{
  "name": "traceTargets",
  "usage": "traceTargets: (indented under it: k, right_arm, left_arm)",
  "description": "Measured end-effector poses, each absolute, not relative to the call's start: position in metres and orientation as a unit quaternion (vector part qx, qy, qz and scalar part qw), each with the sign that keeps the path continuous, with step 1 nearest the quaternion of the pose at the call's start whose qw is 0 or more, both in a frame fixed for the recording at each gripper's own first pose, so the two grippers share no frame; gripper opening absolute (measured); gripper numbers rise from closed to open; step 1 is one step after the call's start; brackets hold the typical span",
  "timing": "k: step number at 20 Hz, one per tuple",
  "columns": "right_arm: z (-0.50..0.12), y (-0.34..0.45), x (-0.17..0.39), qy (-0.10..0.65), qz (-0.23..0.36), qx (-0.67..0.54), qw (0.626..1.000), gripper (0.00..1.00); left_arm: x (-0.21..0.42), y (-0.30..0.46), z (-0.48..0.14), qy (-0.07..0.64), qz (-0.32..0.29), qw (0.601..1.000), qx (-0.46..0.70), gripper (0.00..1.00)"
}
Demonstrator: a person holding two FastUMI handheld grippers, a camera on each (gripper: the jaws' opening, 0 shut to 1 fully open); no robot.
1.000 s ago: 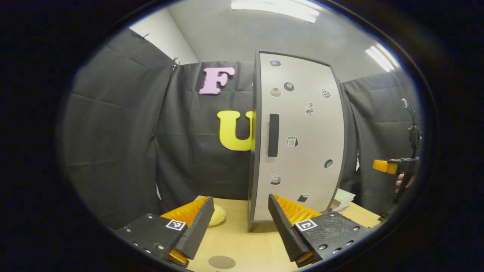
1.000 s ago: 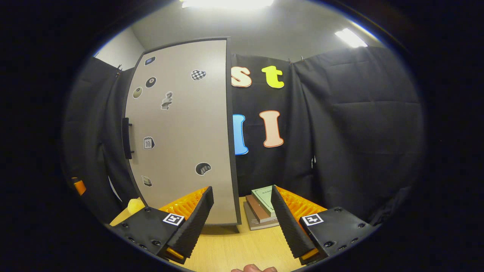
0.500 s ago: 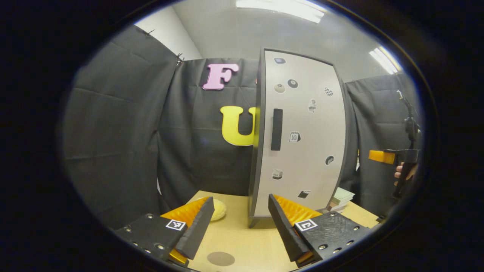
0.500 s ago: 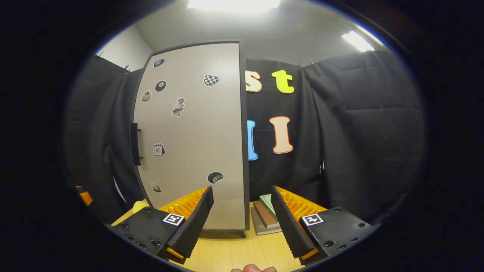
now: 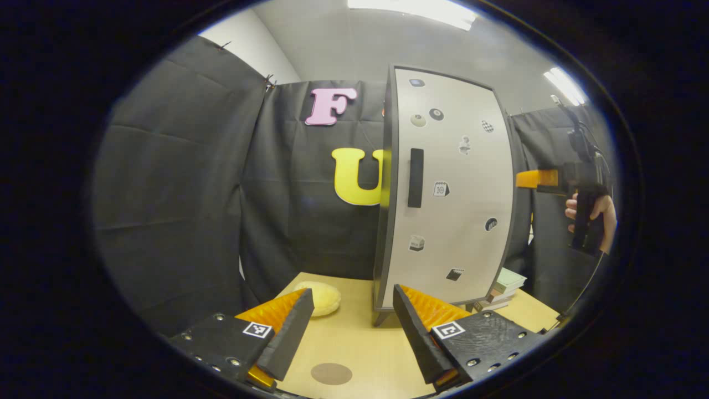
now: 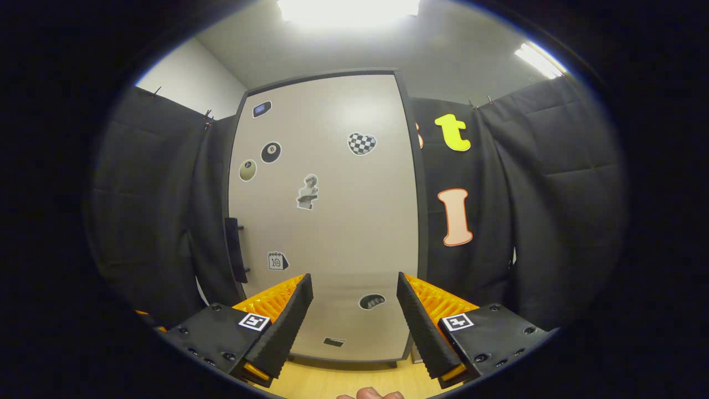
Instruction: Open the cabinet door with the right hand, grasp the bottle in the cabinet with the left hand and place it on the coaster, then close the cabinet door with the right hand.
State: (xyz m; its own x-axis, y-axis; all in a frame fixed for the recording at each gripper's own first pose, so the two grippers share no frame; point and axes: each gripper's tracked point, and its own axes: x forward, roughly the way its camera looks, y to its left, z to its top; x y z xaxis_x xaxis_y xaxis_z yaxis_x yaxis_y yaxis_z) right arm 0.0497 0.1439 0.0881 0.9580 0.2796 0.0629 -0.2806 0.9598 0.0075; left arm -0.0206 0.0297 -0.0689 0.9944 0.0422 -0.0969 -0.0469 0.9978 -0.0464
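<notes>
We see the cabinet door (image 6: 327,221) closed, its handle (image 5: 415,178) on the left edge, w/ stickers on it. Left gripper (image 5: 349,327) fingers spread, empty, low over the worktop (image 5: 360,343), the coaster (image 5: 331,373) just below. Right gripper (image 6: 354,316) fingers parted, empty, facing the door front. Bottle's whereabouts: can't tell.

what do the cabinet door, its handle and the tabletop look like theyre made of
The tall pale grey cabinet door looks like matte laminated board: flat, even colour, soft glare, dark edging, stickers on it. Its black vertical bar handle could be plastic or painted metal; the look leaves that open. The light tan table shows faint wood grain, likely laminate or veneer.
</notes>
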Motion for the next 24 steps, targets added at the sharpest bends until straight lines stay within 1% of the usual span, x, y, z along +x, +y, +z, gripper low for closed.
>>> traceTargets:
  k: [2, 3, 5, 6, 7, 10, 11, 15, 16, 17, 20, 22, 23, 24]
  right_arm:
    - [0.103, 0.162, 0.059, -0.038, 0.151, 0.005, 0.988, 0.95]
    - [0.108, 0.172, 0.064, -0.04, 0.155, 0.003, 0.987, 0.97]
    - [0.117, 0.193, 0.071, -0.044, 0.165, 0.003, 0.985, 0.97]
    - [0.122, 0.203, 0.073, -0.047, 0.169, 0.003, 0.984, 0.95]
    - [0.126, 0.214, 0.074, -0.051, 0.175, 0.002, 0.983, 0.97]
    - [0.13, 0.247, 0.078, -0.051, 0.193, -0.007, 0.98, 0.96]
    - [0.13, 0.258, 0.078, -0.05, 0.199, -0.008, 0.979, 0.96]
    - [0.119, 0.298, 0.082, -0.024, 0.22, 0.008, 0.975, 0.97]
    - [0.116, 0.306, 0.084, -0.02, 0.223, 0.012, 0.975, 0.97]
    - [0.114, 0.314, 0.085, -0.016, 0.225, 0.014, 0.974, 0.97]
    - [0.105, 0.338, 0.087, -0.003, 0.237, 0.022, 0.971, 0.97]
    - [0.1, 0.349, 0.091, 0.001, 0.237, 0.021, 0.971, 0.97]
    - [0.098, 0.352, 0.094, 0.002, 0.232, 0.015, 0.973, 0.95]
    - [0.093, 0.355, 0.099, 0.006, 0.222, 0.007, 0.975, 0.96]
  left_arm:
    - [-0.026, 0.037, -0.074, 0.052, 0.033, 0.998, -0.027, 0.86]
    - [-0.028, 0.041, -0.077, 0.054, 0.037, 0.997, -0.03, 0.86]
    - [-0.031, 0.048, -0.077, 0.054, 0.046, 0.997, -0.037, 0.89]
    - [-0.032, 0.053, -0.076, 0.054, 0.052, 0.996, -0.04, 0.86]
    - [-0.033, 0.056, -0.079, 0.054, 0.057, 0.996, -0.042, 0.86]
    - [-0.04, 0.069, -0.084, 0.058, 0.073, 0.995, -0.047, 0.87]
    - [-0.042, 0.073, -0.086, 0.06, 0.077, 0.994, -0.049, 0.89]
    - [-0.043, 0.087, -0.097, 0.071, 0.091, 0.991, -0.063, 0.89]
    - [-0.043, 0.089, -0.099, 0.073, 0.093, 0.991, -0.065, 0.89]
    - [-0.043, 0.087, -0.101, 0.075, 0.095, 0.99, -0.066, 0.87]
    - [-0.042, 0.093, -0.106, 0.078, 0.103, 0.99, -0.062, 0.87]
    - [-0.043, 0.1, -0.114, 0.083, 0.108, 0.989, -0.062, 0.87]
    - [-0.046, 0.106, -0.115, 0.085, 0.111, 0.988, -0.064, 0.87]
    - [-0.047, 0.109, -0.116, 0.087, 0.112, 0.988, -0.066, 0.87]
